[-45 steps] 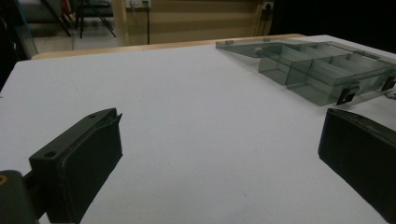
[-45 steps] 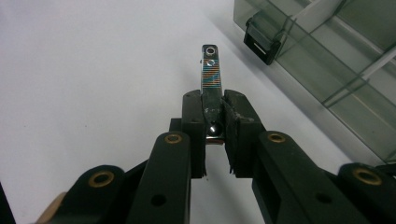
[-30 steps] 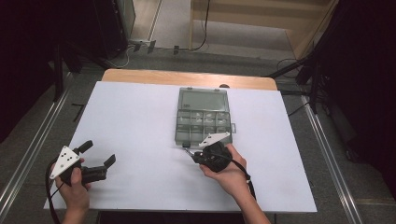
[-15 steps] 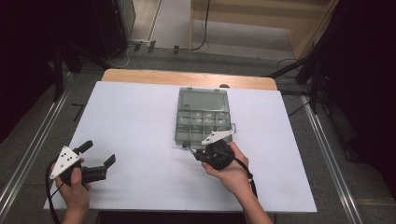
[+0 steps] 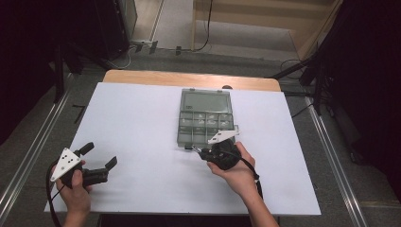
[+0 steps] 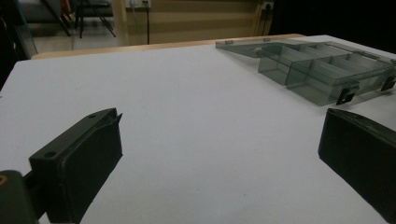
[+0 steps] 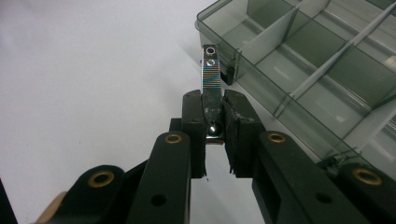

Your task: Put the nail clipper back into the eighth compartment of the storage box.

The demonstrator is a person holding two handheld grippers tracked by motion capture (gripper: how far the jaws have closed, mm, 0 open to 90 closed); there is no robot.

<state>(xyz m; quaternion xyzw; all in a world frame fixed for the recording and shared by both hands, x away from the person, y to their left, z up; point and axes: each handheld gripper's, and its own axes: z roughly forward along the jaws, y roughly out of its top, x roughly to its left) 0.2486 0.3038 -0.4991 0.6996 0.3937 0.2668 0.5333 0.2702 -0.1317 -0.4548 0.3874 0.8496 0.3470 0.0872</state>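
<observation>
The left gripper [image 5: 98,160] rests wide open and empty on the white table [image 5: 142,123]. The right gripper [image 7: 214,122] pinches a small shiny metal strip [image 7: 210,70]. It has edged a little back from the open clear box [image 5: 205,118], likely lifting the strip out.

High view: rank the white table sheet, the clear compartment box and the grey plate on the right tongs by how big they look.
1. White table sheet, by far the largest.
2. Compartment box, lid open.
3. Grey plate on the right tongs, smallest, though it rides above the table and nearer the camera.
</observation>
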